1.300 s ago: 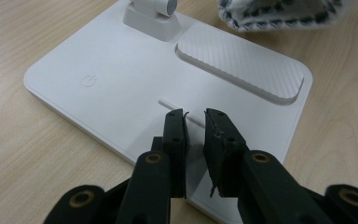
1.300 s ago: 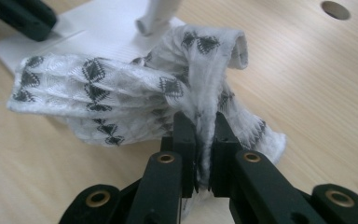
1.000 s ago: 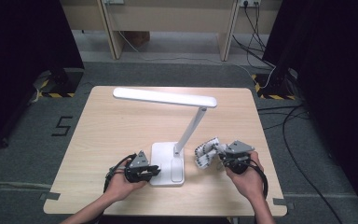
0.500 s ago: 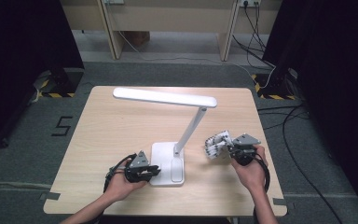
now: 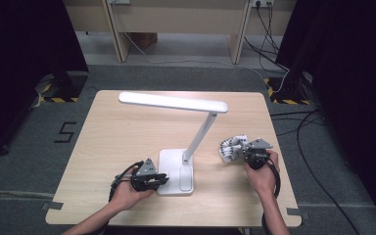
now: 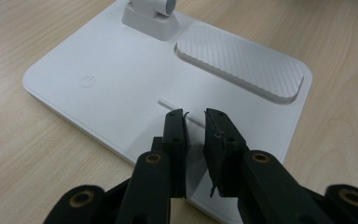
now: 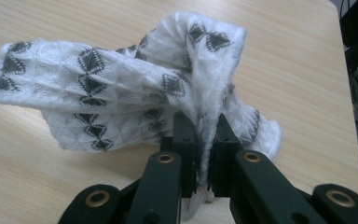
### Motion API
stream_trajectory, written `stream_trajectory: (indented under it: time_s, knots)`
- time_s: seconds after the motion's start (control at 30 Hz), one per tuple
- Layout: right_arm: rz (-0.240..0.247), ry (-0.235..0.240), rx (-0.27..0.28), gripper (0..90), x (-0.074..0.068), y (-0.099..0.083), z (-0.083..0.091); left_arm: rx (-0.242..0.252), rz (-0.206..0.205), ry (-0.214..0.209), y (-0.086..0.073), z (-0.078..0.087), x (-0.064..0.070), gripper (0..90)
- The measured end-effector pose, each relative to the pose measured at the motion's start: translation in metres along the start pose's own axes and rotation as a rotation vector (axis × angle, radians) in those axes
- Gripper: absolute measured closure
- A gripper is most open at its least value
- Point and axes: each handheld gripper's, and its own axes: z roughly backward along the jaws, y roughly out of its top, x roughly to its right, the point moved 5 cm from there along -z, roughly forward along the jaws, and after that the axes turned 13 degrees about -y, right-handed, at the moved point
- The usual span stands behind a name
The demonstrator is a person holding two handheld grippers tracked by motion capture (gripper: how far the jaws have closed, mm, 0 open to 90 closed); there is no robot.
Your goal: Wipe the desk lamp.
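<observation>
Dark-curtained room, grey carpet, cables trailing along the far wall. A pale wooden table (image 5: 127, 132) stands in the middle.

White lamp (image 5: 186, 142) on the table: flat base near the front edge, about mid-width; slanted stem; long head reaching toward the far left corner.

Cloth (image 5: 231, 148), white with black diamond print, bunched, right of the stem, between the base and the right edge. It seems lifted just clear of the wood; contact is hard to judge.

Right gripper (image 5: 247, 152): jaws pinched tight on a fold of the cloth, the rest billowing out ahead of them.

Left gripper (image 5: 157, 179): at the base's left front edge, jaws nearly together with a thin gap, nothing between them; tips over the base near a thin groove.

Step in hand, as I read it: wiping the lamp with the cloth while the left steadies the base. To do it well, press the left tips flat on the base so it cannot slide, bring the loose bulk of cloth against the lamp rather than the jaw tips, and stroke gently along it.

Unclear: whether the left tips actually touch the base; the faint symbol on it is too faint to read.
</observation>
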Motion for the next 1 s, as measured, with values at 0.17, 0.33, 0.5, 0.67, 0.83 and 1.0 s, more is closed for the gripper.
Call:
stream_trajectory:
  time_s: [0.17, 0.33, 0.5, 0.67, 0.83, 1.0]
  knots:
    - [0.010, 0.008, -0.026, 82.9, -0.005, -0.005, -0.006, -0.001, -0.002, 0.002, 0.000, 0.000, 0.000, 77.7]
    - [-0.009, 0.039, -0.070, 72.3, -0.007, -0.010, -0.010, -0.005, -0.003, 0.002, 0.000, 0.000, 0.000, 77.7]
    - [-0.038, 0.059, -0.097, 59.2, -0.006, -0.015, -0.003, -0.009, -0.006, 0.003, 0.001, 0.000, 0.000, 77.4]
    - [-0.048, 0.029, -0.084, 50.3, 0.003, -0.017, 0.014, -0.009, -0.009, -0.008, 0.001, -0.001, 0.002, 76.5]
    - [-0.033, 0.007, -0.055, 45.8, 0.009, -0.018, 0.033, 0.002, -0.002, -0.009, 0.000, -0.001, 0.002, 76.1]
    - [0.013, 0.039, -0.012, 45.8, 0.005, -0.010, 0.050, 0.005, 0.007, -0.010, 0.000, -0.001, 0.002, 75.9]
